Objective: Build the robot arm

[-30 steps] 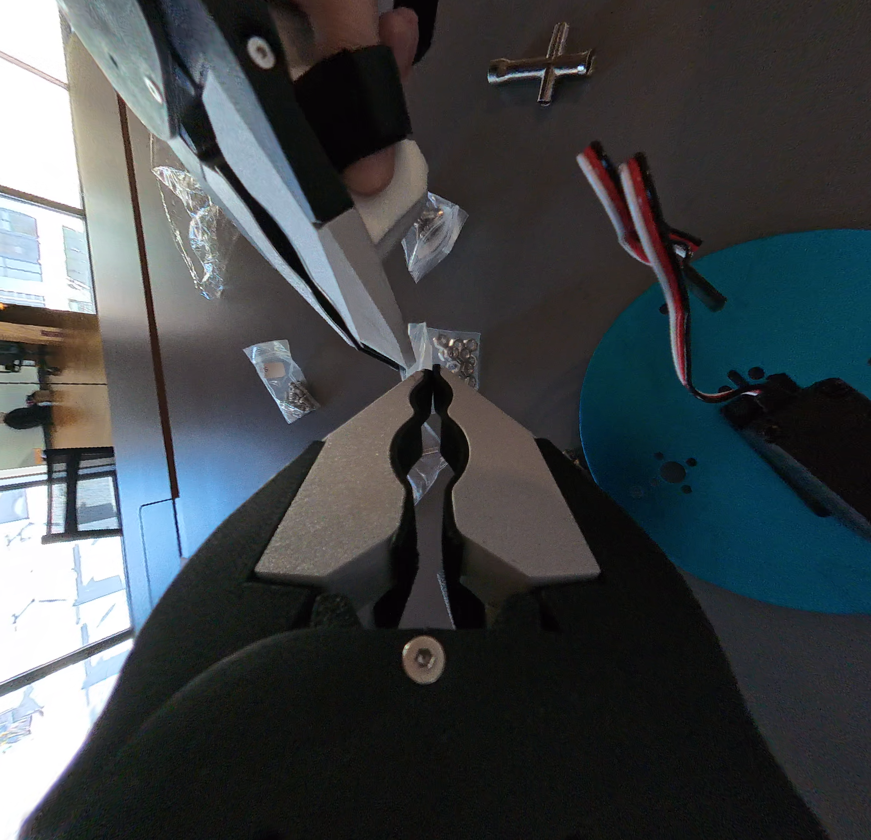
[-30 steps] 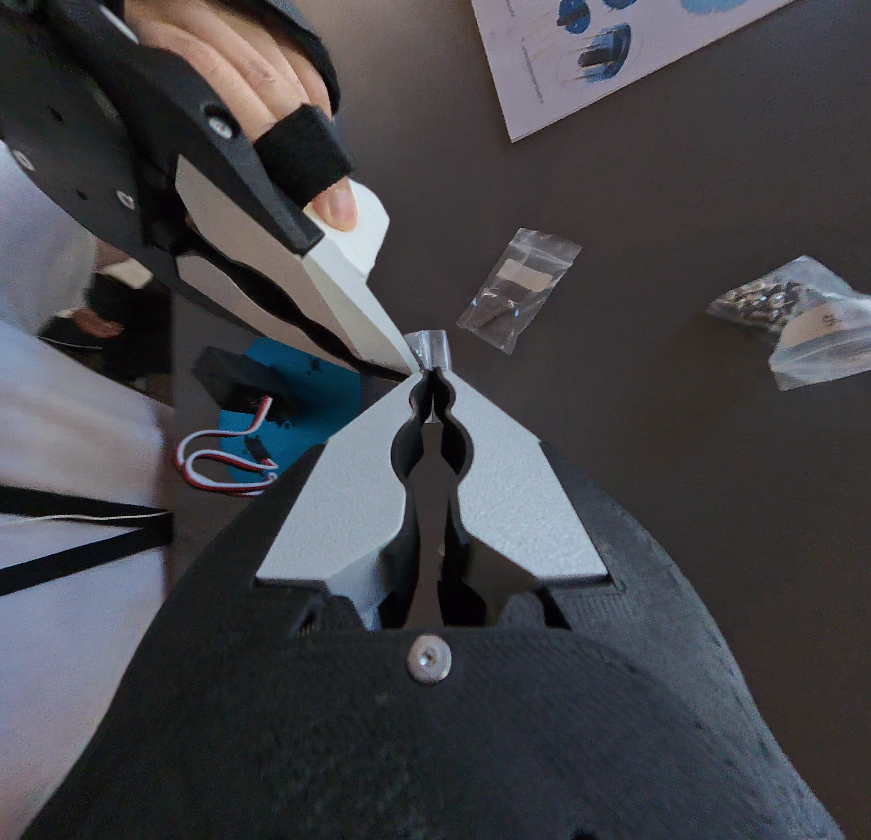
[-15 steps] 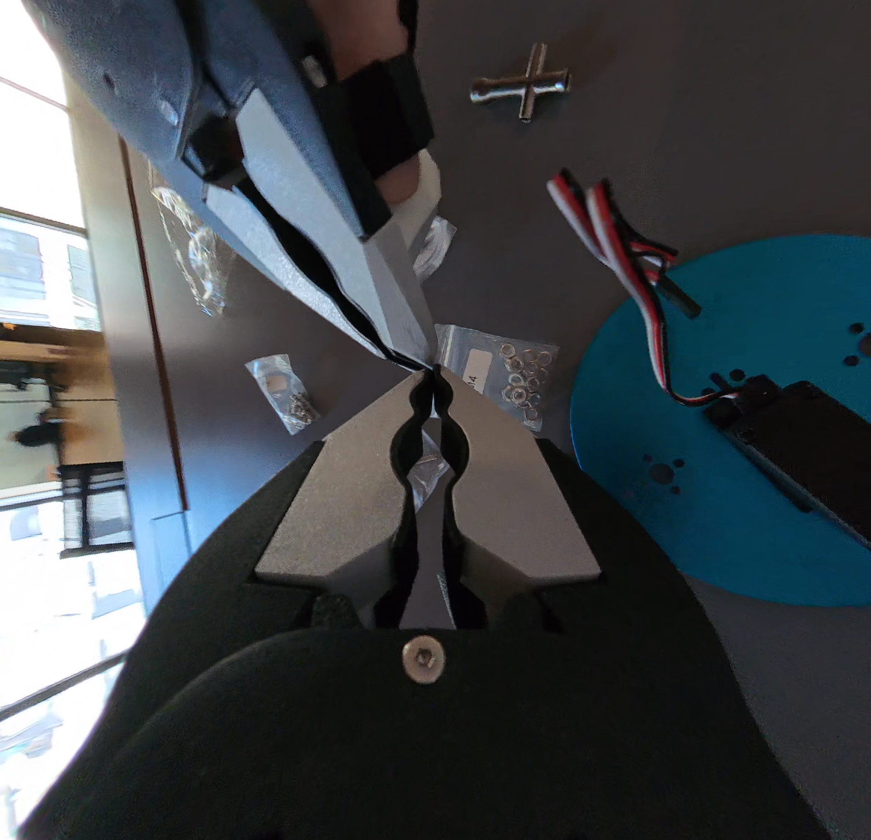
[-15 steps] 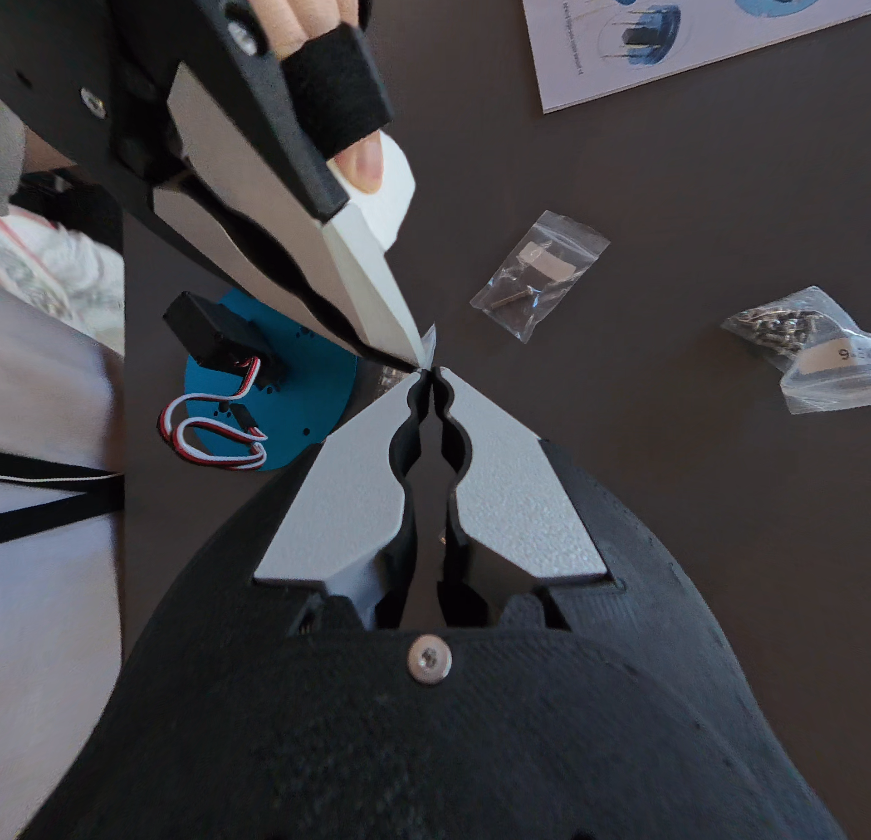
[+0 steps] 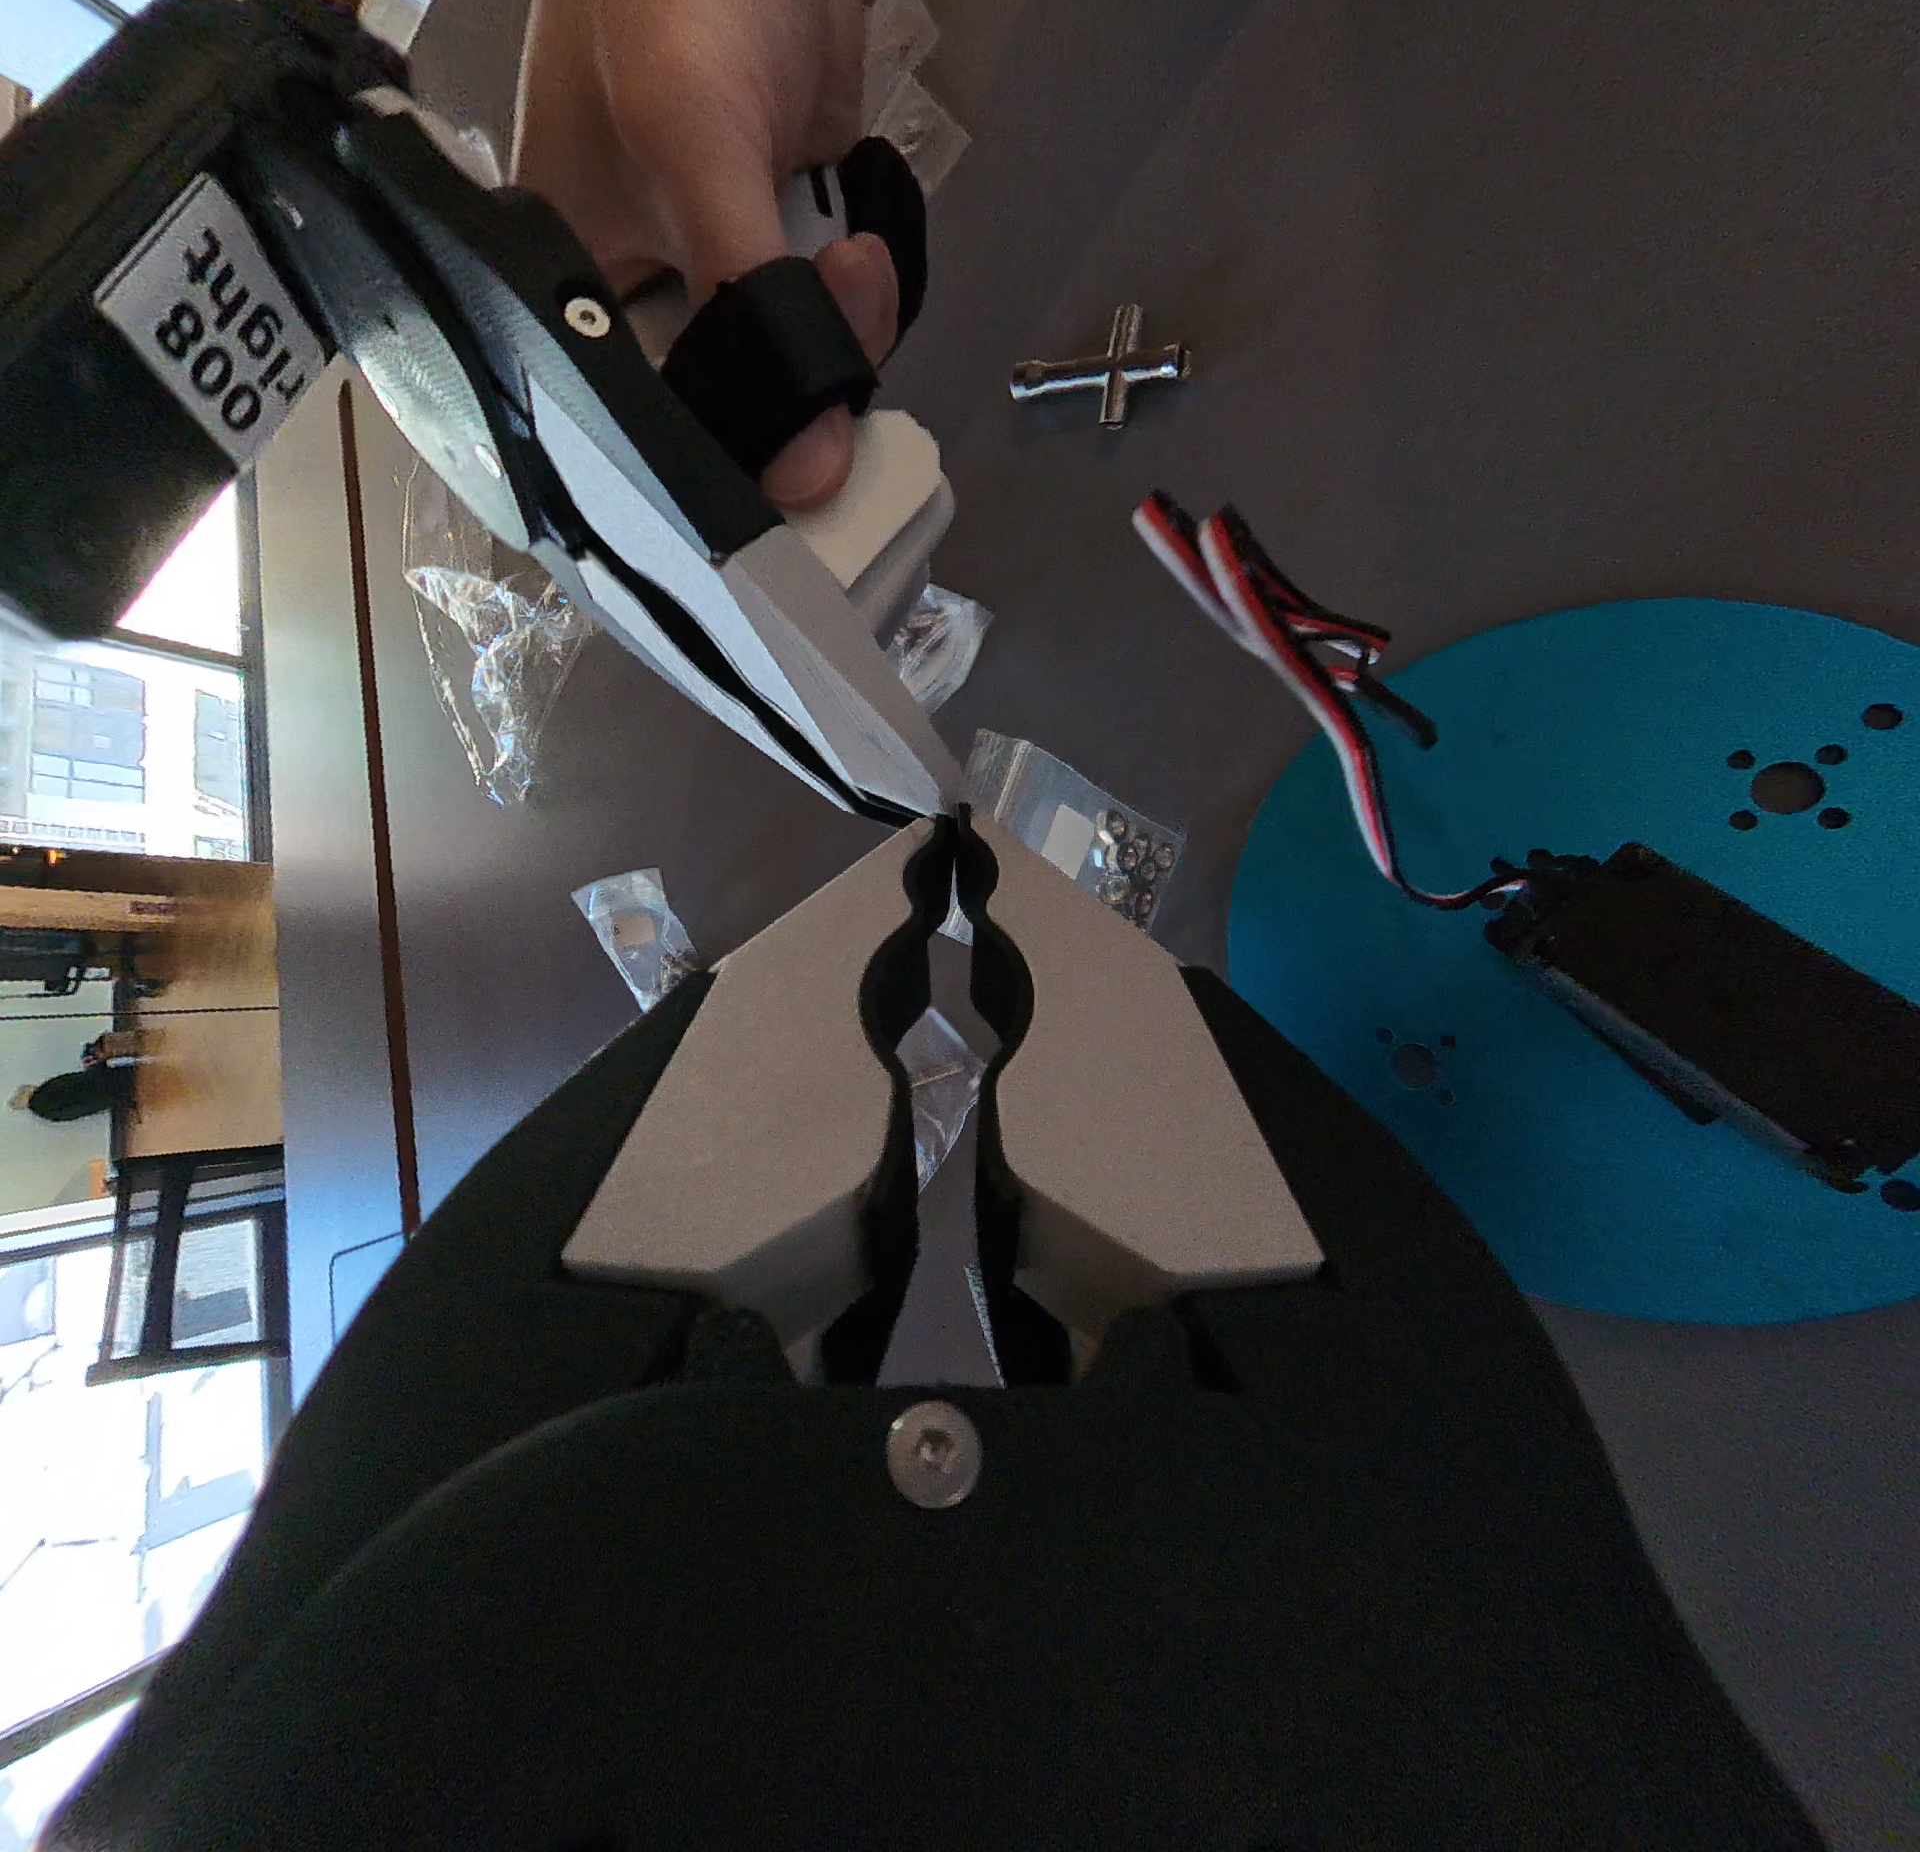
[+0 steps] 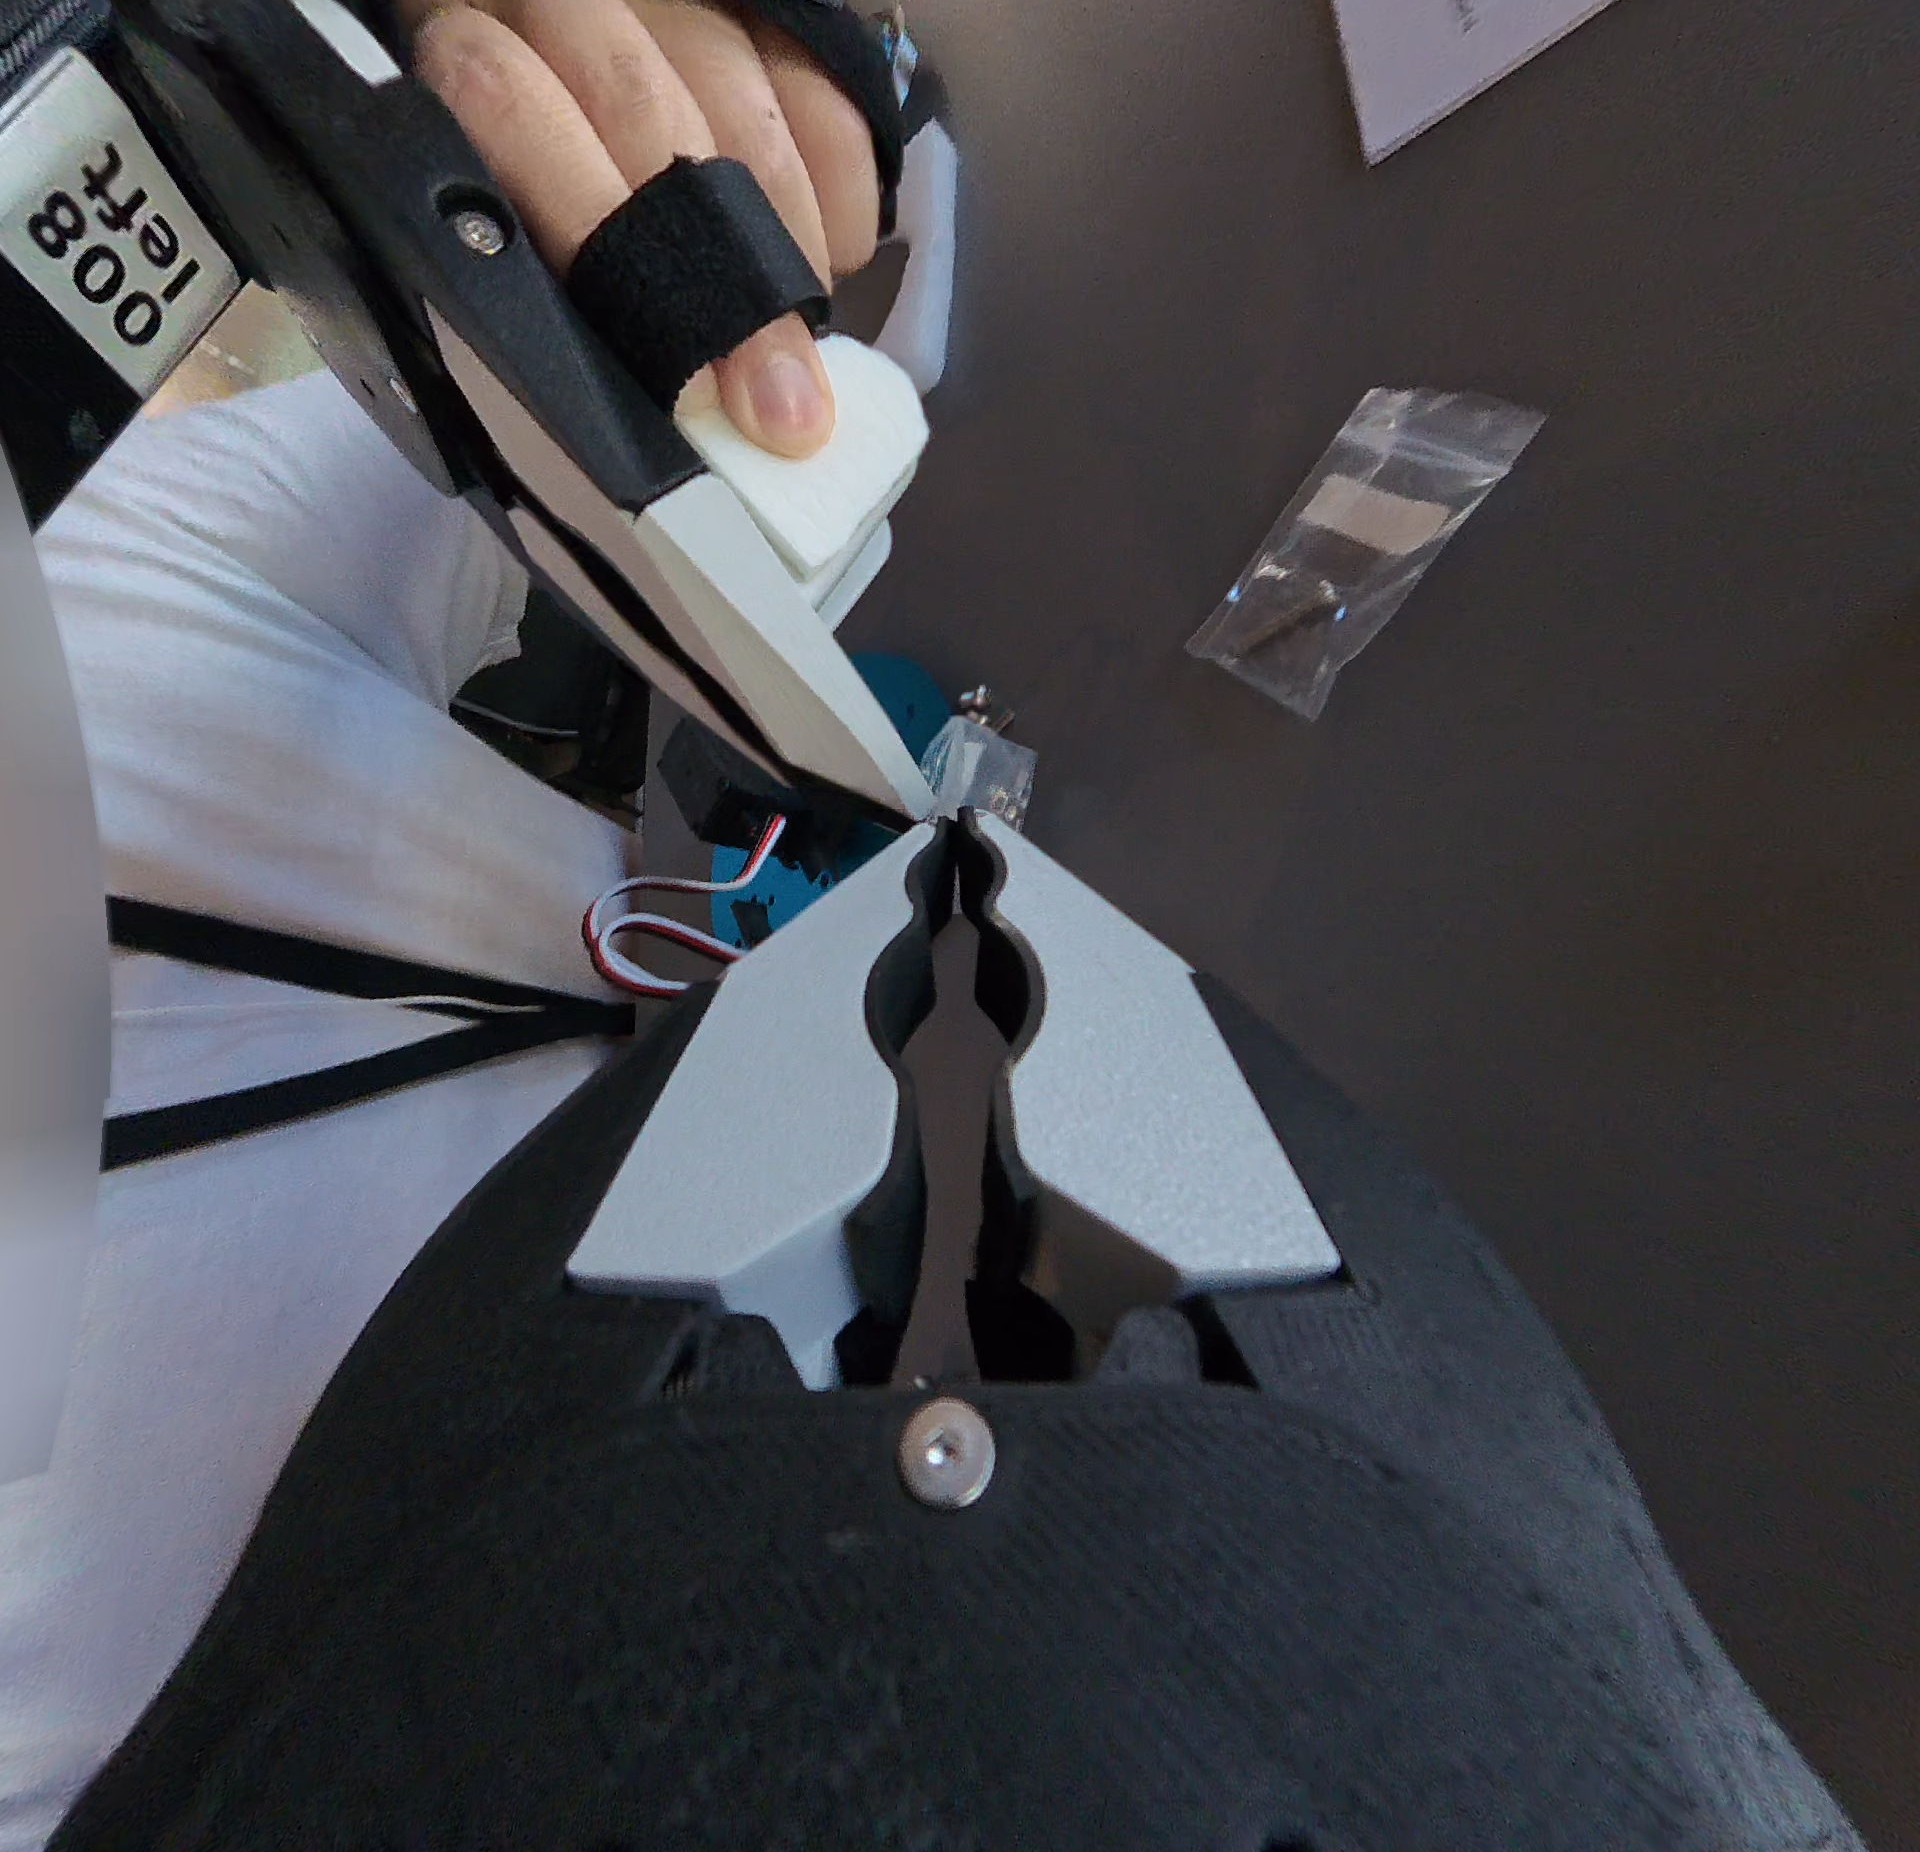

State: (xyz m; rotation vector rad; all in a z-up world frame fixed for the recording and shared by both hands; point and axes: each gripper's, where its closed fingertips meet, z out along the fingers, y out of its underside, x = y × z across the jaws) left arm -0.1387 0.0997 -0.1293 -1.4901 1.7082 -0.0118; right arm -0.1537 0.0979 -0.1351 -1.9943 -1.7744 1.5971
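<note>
Both wrist cams look down close along tongs; share blue disc [image 5: 1621, 1023].

My left gripper [image 5: 954, 821] hides most of the bag [image 5: 1081, 852] it pinches. Blue disc [image 5: 1621, 1179] runs off frame right. From the right tool, paper [image 6: 1475, 26] is cut at the top; disc [image 6: 894, 696] mostly covered.

- Left gripper [image 5: 954, 817]: black textured body, pale grey wedge fingers, one silver screw
- Right gripper [image 6: 958, 815]: the same, with a labelled tag
- Black straps around fingers; white top [image 6: 260, 680]
</note>
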